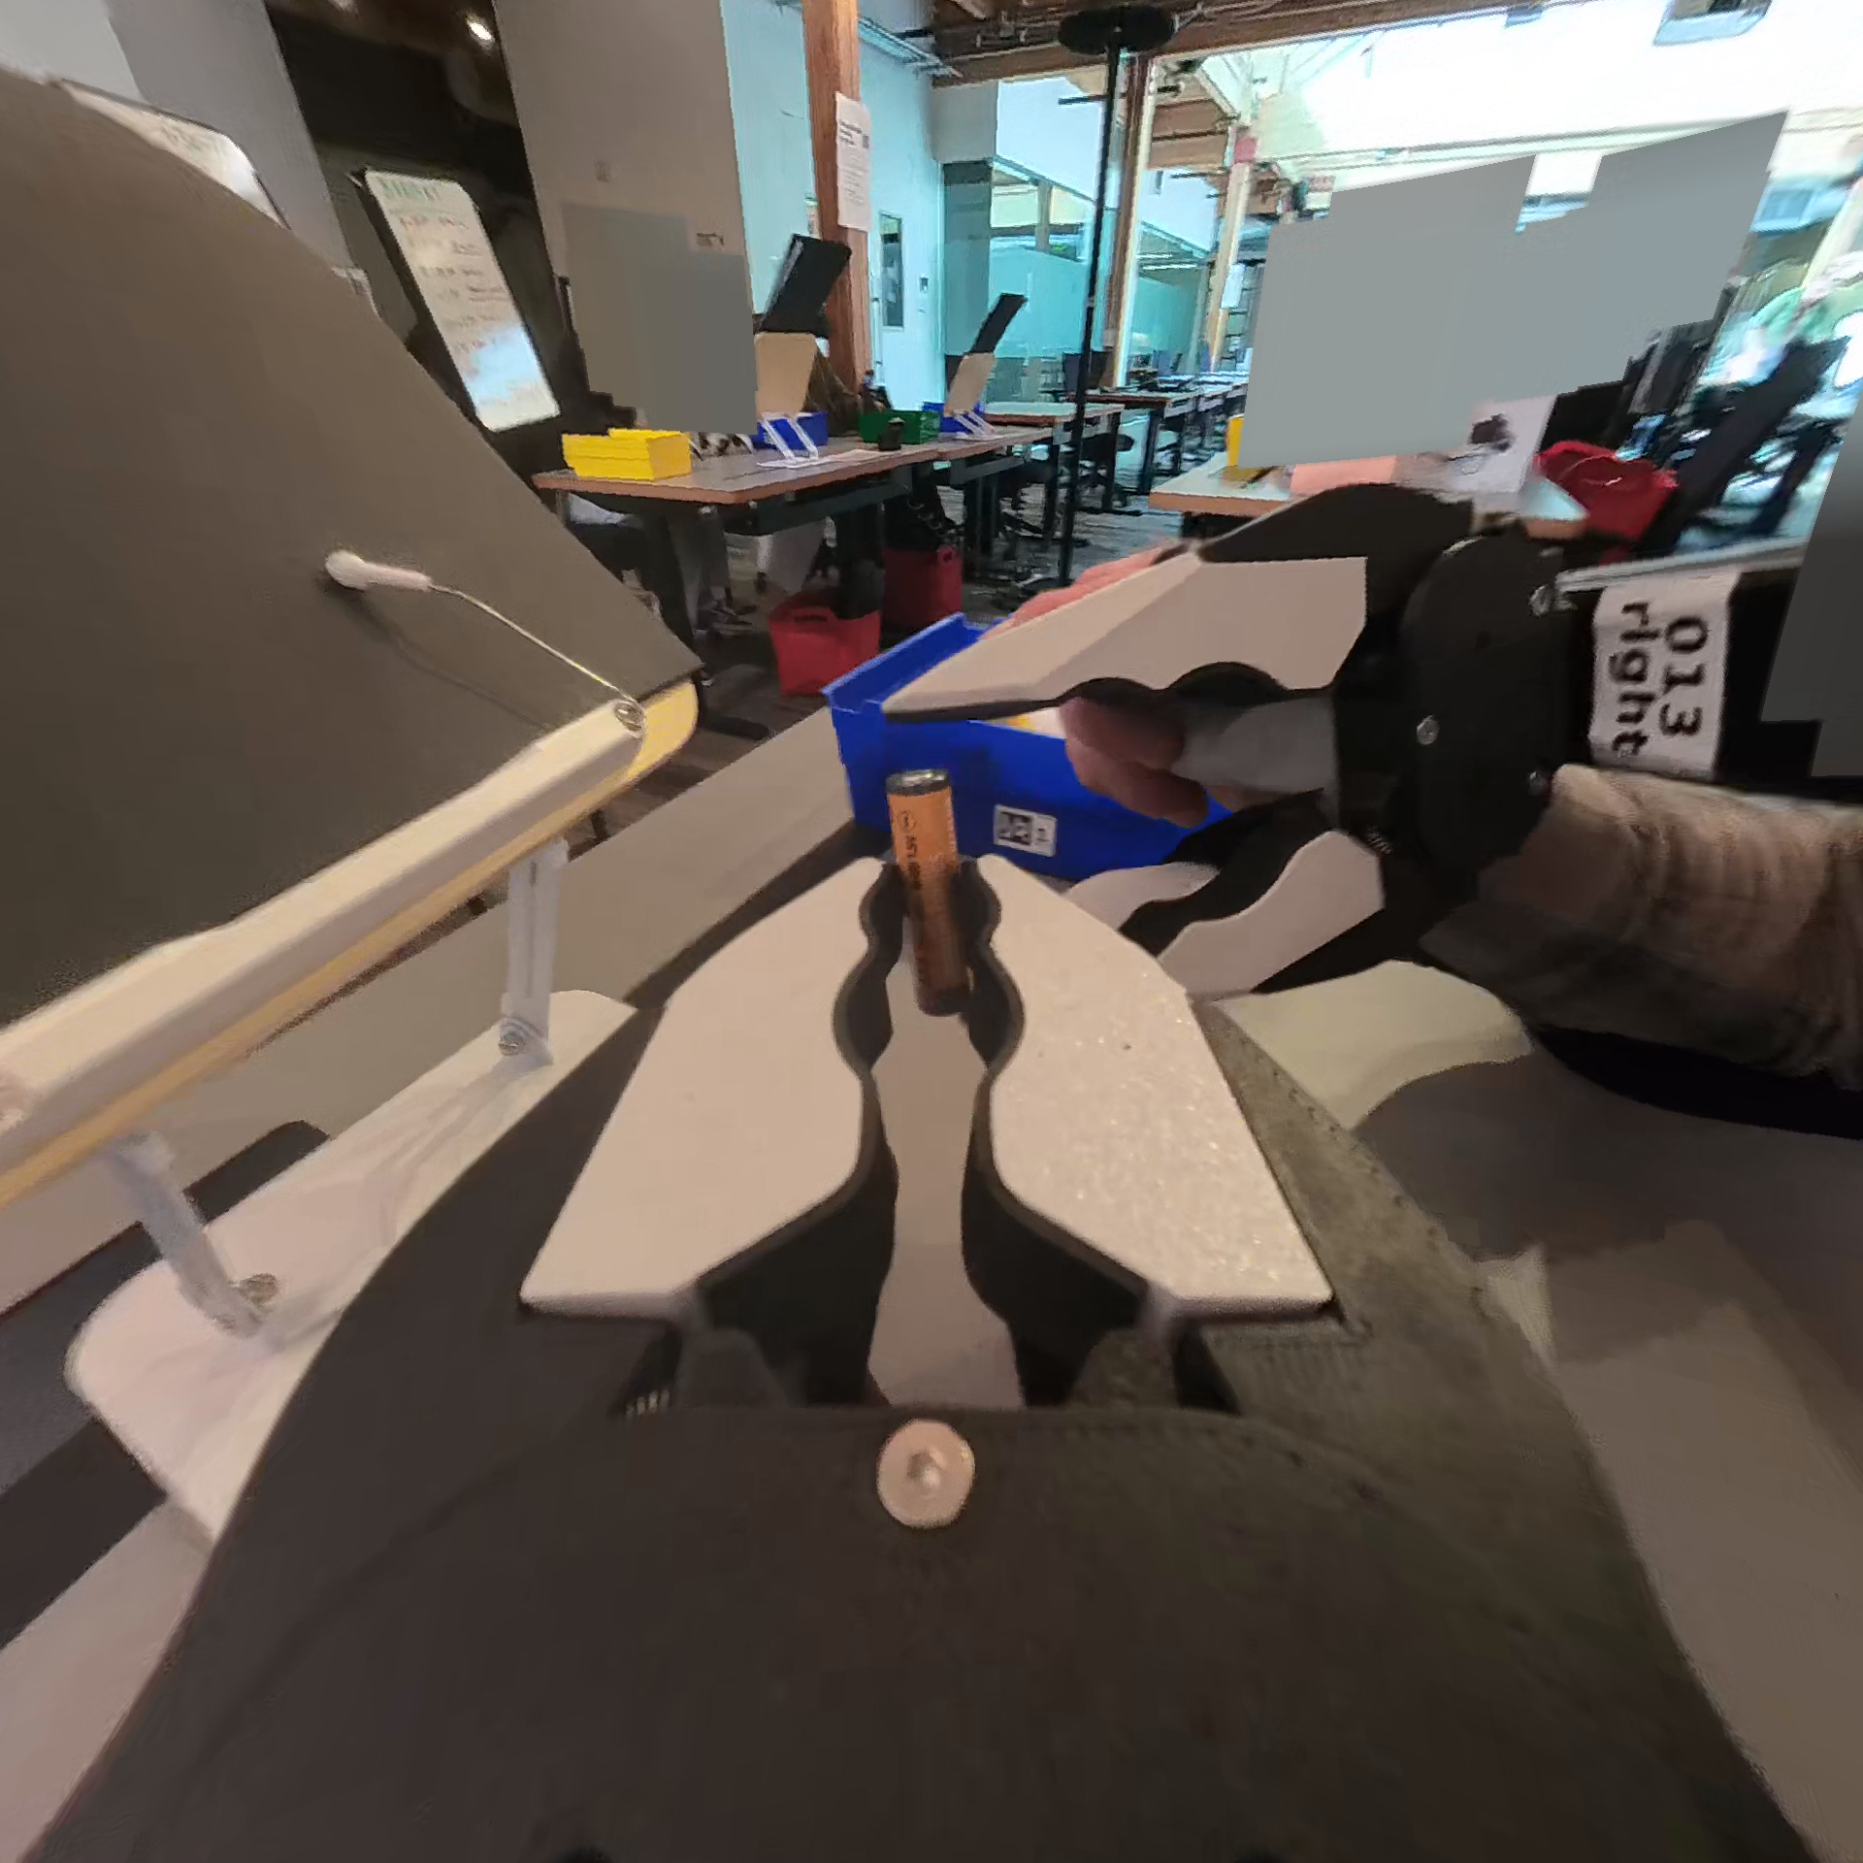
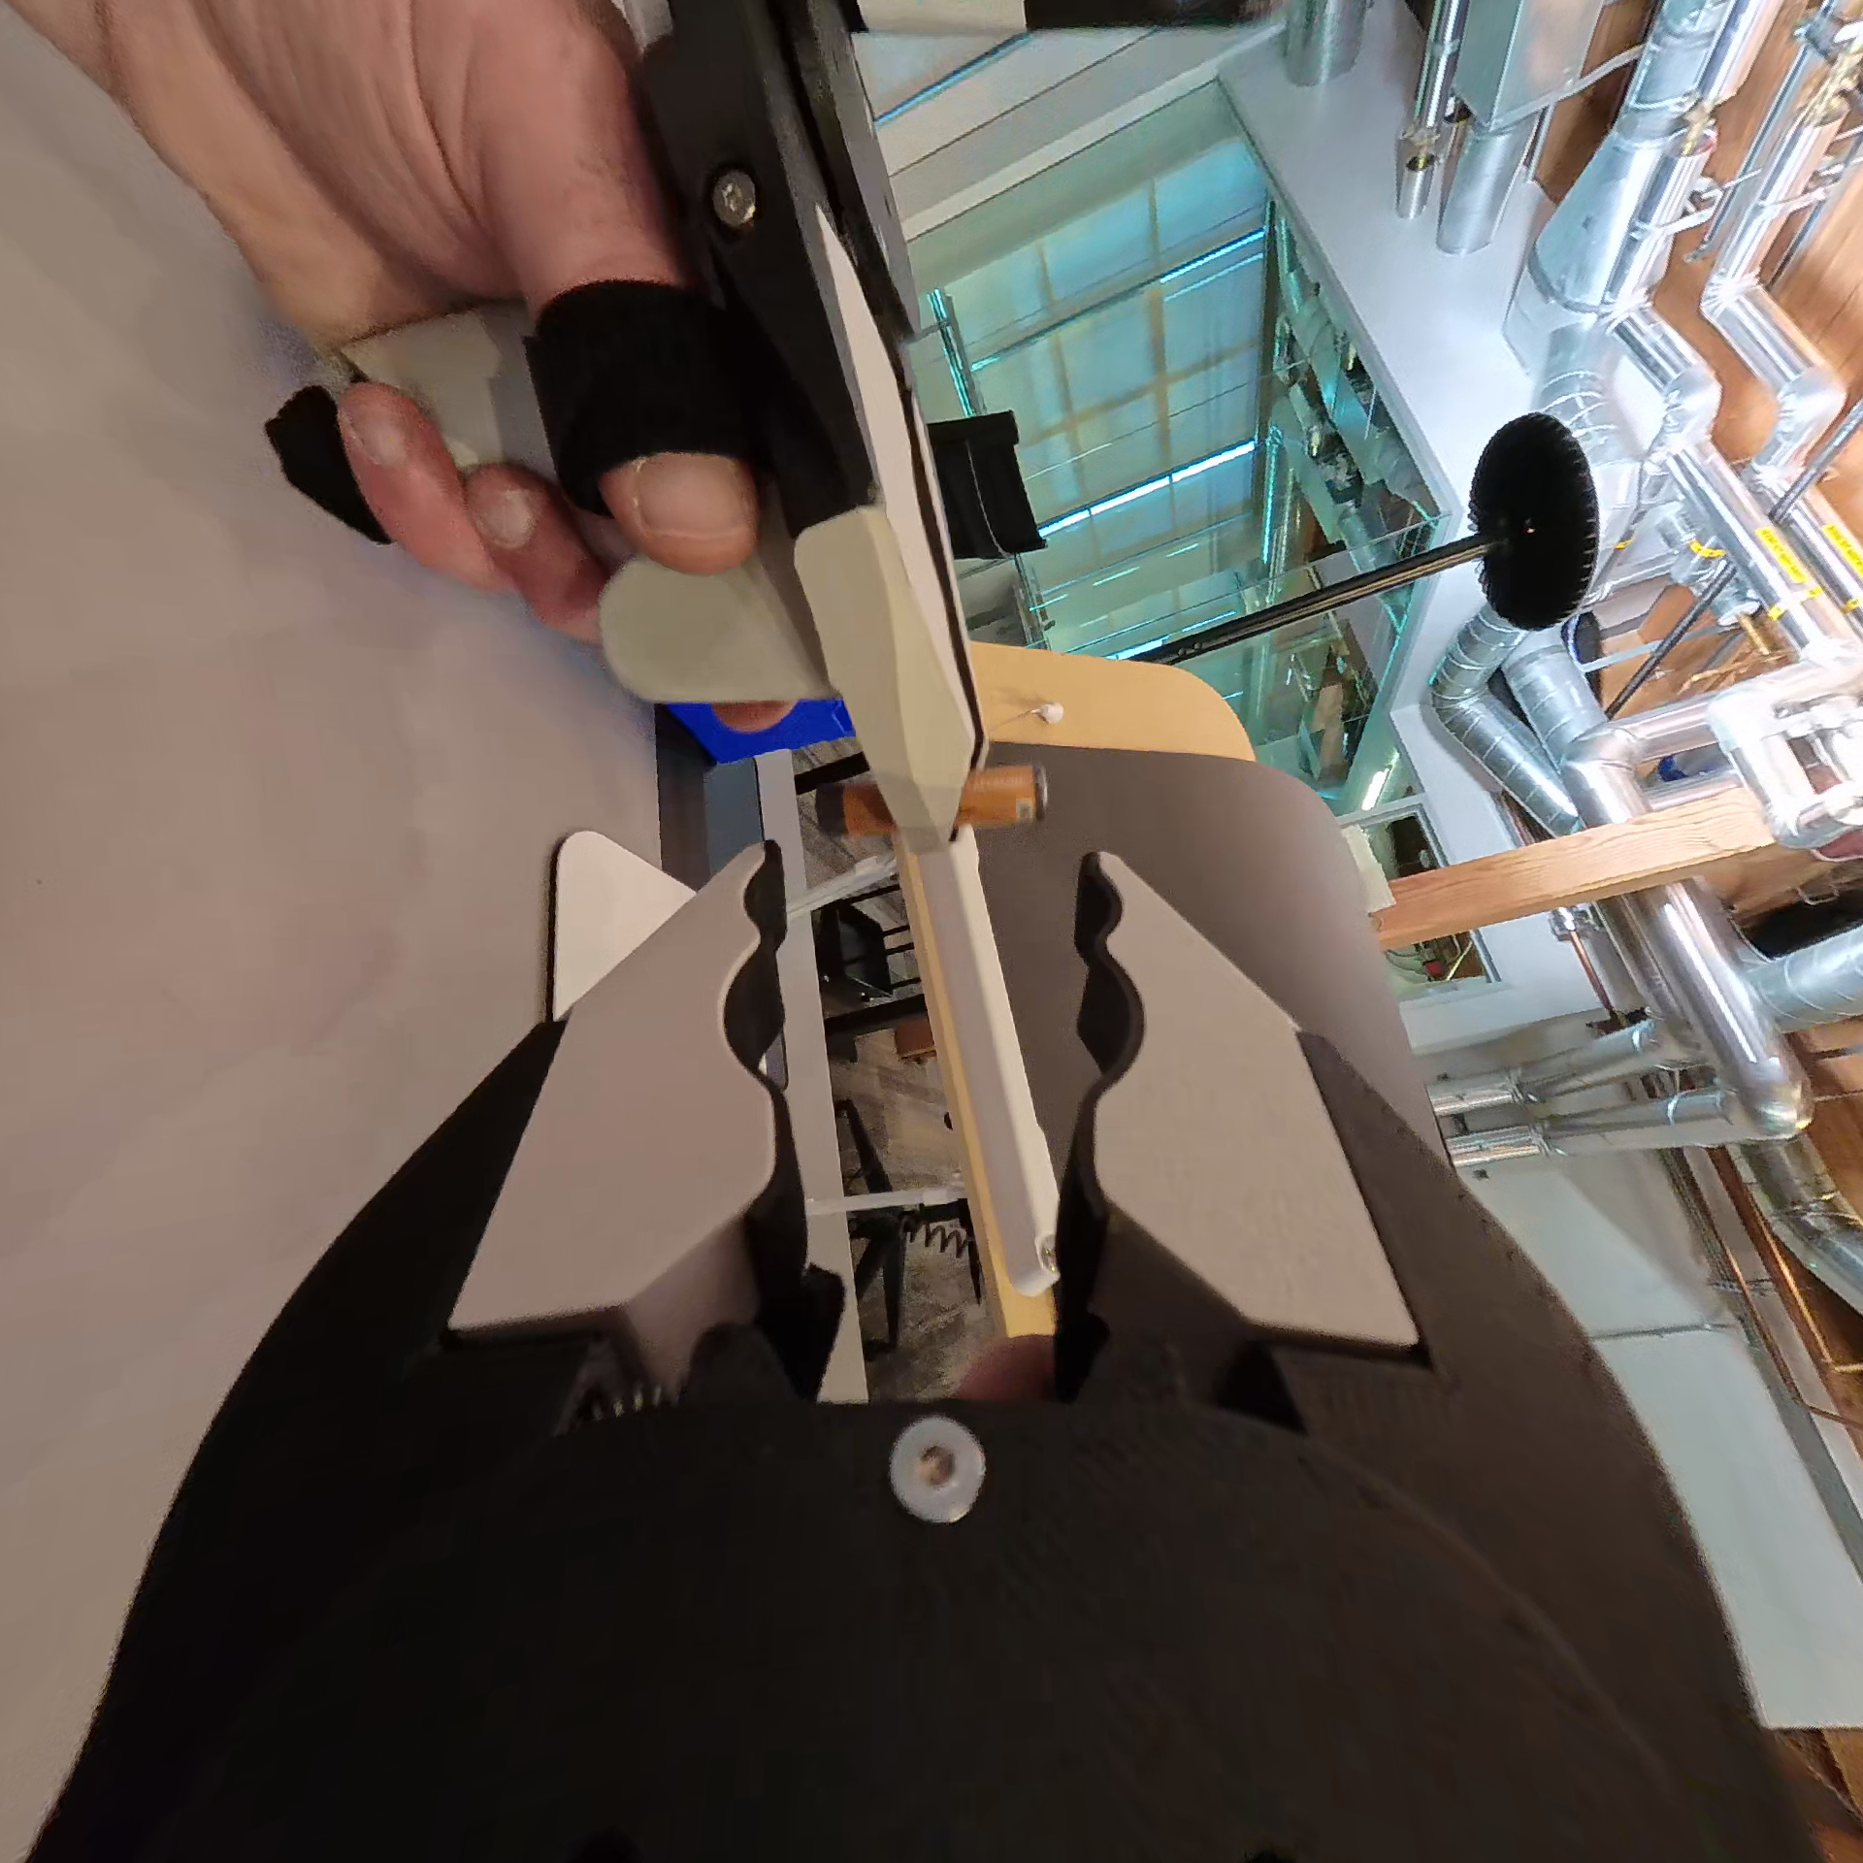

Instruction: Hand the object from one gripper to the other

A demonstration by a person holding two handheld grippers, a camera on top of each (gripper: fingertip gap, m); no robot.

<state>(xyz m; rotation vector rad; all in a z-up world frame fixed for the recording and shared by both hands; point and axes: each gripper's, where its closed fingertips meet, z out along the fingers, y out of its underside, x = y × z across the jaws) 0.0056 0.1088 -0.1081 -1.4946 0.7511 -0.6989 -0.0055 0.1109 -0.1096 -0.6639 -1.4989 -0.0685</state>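
Note:
An orange and black battery (image 1: pixel 919 806) stands upright, pinched at its lower half between the fingers of my left gripper (image 1: pixel 927 869), which is shut on it. My right gripper (image 1: pixel 983 801) comes in from the right, turned on its side, jaws wide open, its tips just right of the battery's top and apart from it. In the right wrist view my right gripper (image 2: pixel 933 865) is open and empty. The left gripper (image 2: pixel 922 806) shows edge-on just beyond its tips, with the battery (image 2: pixel 1003 796) sticking out on both sides.
A blue bin (image 1: pixel 938 766) sits on the grey table (image 1: pixel 706 887) just behind the battery. A tilted dark board (image 1: pixel 252 484) on a white stand (image 1: pixel 302 1210) fills the left side. A hand (image 2: pixel 423 202) holds the left gripper. Desks stand far behind. Only a small space, under 4 cm, lies between the two pairs of fingers.

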